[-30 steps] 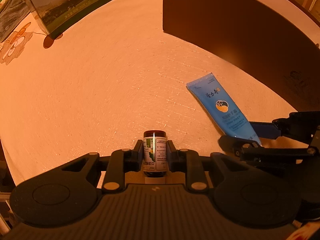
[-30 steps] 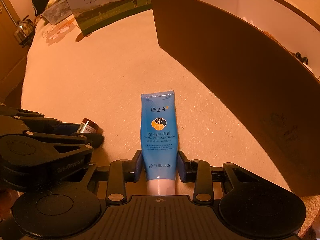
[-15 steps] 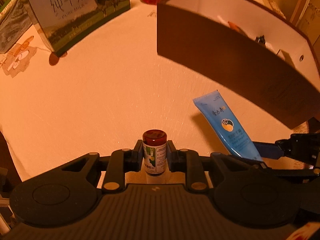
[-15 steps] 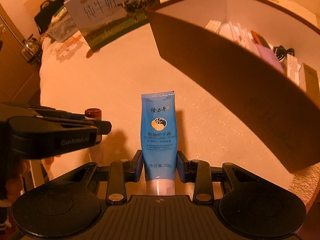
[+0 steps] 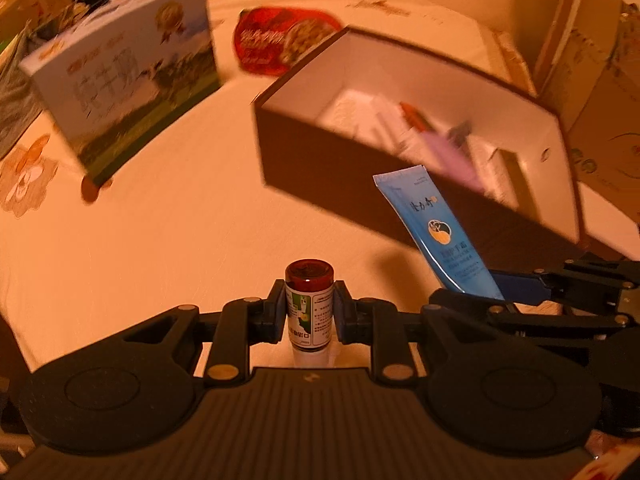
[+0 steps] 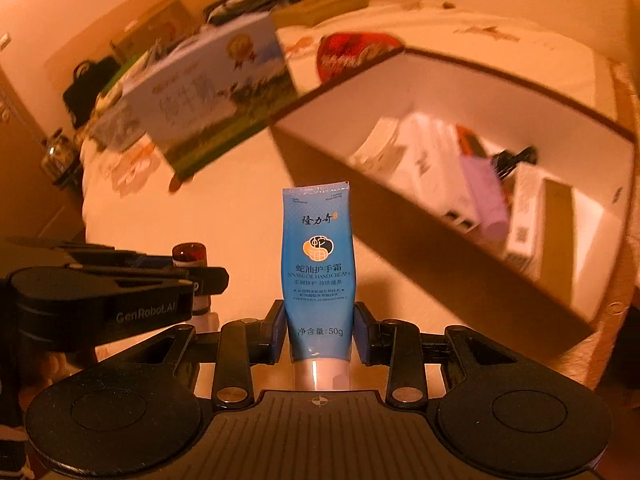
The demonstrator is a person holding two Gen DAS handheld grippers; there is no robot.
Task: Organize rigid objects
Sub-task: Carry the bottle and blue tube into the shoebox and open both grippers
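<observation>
Two grippers appear, each clamped on one item and held above a pale tablecloth (image 5: 168,236). In the left wrist view, the left gripper (image 5: 309,312) sits at lower centre of the frame, its two pads pressed against the sides of a small brown bottle (image 5: 308,300). The bottle stands upright between the pads, its dark red cap toward the top of the frame and its white and green label facing the camera. To the right, at the frame's lower right, the right gripper (image 5: 476,286) enters from the side, closed on a blue hand cream tube (image 5: 438,236) whose flat crimped end tilts up and to the left, overlapping the near wall of a dark brown box (image 5: 320,168).

In the right wrist view, the right gripper (image 6: 320,330) occupies lower centre, its pads touching both sides of the tube (image 6: 319,264) near its lower end; the pale cap points toward the camera and the crimped end rises to mid-frame. At left of this frame the left gripper (image 6: 196,280) reaches in, with the bottle's (image 6: 190,254) red cap showing above its fingers.

Outward from the grippers, the open box (image 6: 440,248) fills the right half of the frame; its white interior holds several blurred cartons, a lilac item and a dark object. A milk carton (image 5: 124,76) stands in the upper left of the left wrist view, with a red packet (image 5: 280,42) lying flat behind the box at upper centre. Both backgrounds are blurred.
</observation>
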